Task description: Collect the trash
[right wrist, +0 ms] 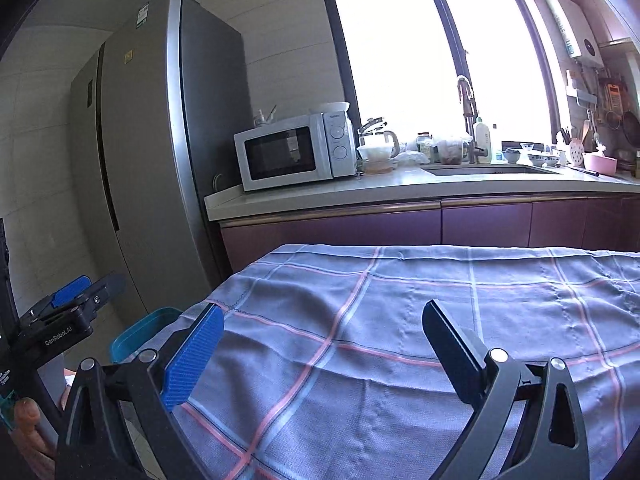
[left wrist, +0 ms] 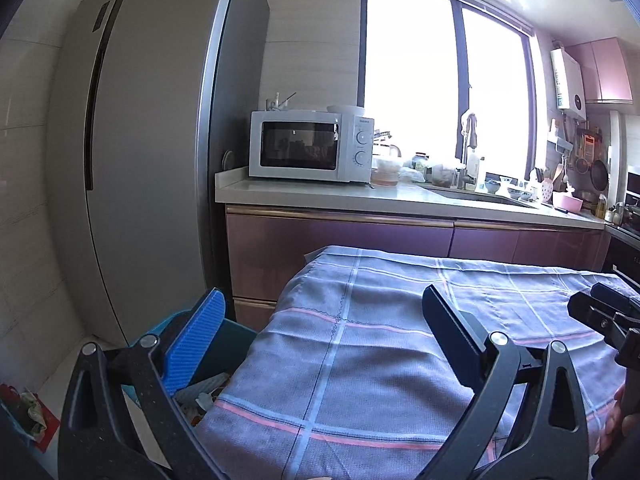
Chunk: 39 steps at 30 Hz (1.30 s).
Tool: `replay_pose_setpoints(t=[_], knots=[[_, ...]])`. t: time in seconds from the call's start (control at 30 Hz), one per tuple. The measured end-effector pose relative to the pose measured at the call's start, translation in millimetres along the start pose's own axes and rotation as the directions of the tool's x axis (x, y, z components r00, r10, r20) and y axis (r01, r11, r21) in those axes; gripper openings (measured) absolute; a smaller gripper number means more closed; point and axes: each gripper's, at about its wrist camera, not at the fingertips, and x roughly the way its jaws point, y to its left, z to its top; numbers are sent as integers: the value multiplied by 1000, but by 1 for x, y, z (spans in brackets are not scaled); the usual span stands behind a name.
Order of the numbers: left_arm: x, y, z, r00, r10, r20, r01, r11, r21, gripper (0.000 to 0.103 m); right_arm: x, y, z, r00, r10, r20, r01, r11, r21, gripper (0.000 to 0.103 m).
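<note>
left wrist view: the left gripper fills the bottom of the frame, its jaws spread wide with nothing between them, over a checked cloth on a table. at lower left, under the blue pad, a blue bin stands against the table edge, with trash inside it. a fridge rises at left; a microwave sits on the counter at centre. at the right edge the right gripper shows only in part.

right wrist view: the right gripper is released, jaws wide and empty above the cloth. the bin peeks out at lower left by the table corner. the left gripper sits at the left edge, its jaws apart. fridge and microwave stand behind.
</note>
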Motion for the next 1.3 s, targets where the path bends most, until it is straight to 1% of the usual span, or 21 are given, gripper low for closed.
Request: replay_pose_setpoints(t=[0.17,0.37,0.53,0.67,1.3], knots=[[-4,-8,-1,1000,-7,8,7,1000,5,97,-15,-5,-2,999,-29,22,29,1000,-10,96],[-6,-15,-2,1000,-11,18,10,1000,14,97,-21,-7,-5,998,-53,31,53,999,-3,96],[-7,-17,-3,1000,-15,14,15,1000,15,97,-26,-8,-4,997,-59,40,59,998,-8,96],[-10,-20,-1,1000,-15,25,14,1000,25,97,-29,-8,-3,997,-63,46,63,998,-5,96],[-11,-22,0,999,-11,40,10,1000,23,97,-27,-13,-2,996,-71,46,71,997,3,96]])
